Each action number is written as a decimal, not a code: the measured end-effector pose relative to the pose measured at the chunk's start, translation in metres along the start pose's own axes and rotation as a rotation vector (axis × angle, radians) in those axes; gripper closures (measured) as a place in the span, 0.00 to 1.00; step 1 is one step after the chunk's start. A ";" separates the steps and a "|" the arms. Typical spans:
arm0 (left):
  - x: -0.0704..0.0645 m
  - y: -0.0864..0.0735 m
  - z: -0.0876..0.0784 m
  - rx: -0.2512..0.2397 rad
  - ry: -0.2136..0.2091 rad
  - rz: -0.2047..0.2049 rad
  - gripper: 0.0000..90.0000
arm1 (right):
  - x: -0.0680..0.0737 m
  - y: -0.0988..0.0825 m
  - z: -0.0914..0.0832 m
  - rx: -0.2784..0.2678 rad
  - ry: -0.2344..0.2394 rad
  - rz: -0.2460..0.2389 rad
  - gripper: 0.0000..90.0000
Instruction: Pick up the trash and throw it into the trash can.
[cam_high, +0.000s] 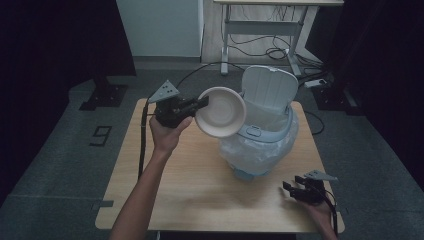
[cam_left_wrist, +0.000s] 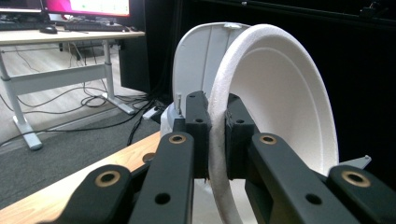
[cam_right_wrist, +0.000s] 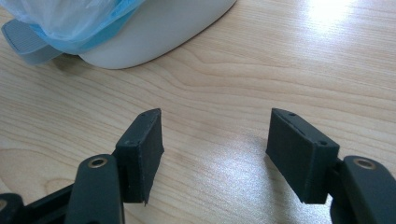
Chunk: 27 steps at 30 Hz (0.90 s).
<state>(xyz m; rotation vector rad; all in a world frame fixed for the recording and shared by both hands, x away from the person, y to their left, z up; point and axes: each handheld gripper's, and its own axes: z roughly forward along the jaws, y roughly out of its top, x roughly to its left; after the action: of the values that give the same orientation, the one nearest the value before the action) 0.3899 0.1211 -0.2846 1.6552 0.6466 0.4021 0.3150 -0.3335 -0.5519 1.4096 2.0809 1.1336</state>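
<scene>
Left gripper view: left tongs (cam_left_wrist: 217, 135) pinch only the foam bowl (cam_left_wrist: 280, 107) rim, so it may crack or slip short of the bin (cam_high: 260, 145); right tongs (cam_right_wrist: 224, 154) rest open.

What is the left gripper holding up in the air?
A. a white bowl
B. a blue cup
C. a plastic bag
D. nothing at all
A: the left gripper has its fingers pinched on the rim of a white bowl, held beside the open bin.
</scene>
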 end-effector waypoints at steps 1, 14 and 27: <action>0.000 0.001 0.002 0.001 0.000 0.002 0.92 | 0.000 0.000 0.000 0.000 0.000 0.001 0.39; -0.002 0.006 0.026 0.017 -0.020 0.003 0.92 | -0.001 0.000 0.000 0.014 -0.009 -0.003 0.39; -0.005 0.009 0.045 0.015 -0.032 -0.009 0.92 | 0.001 0.000 0.001 0.028 -0.015 -0.015 0.39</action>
<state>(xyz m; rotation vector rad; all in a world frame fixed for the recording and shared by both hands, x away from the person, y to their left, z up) 0.4143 0.0819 -0.2835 1.6694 0.6341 0.3641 0.3154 -0.3320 -0.5523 1.4092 2.1010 1.0890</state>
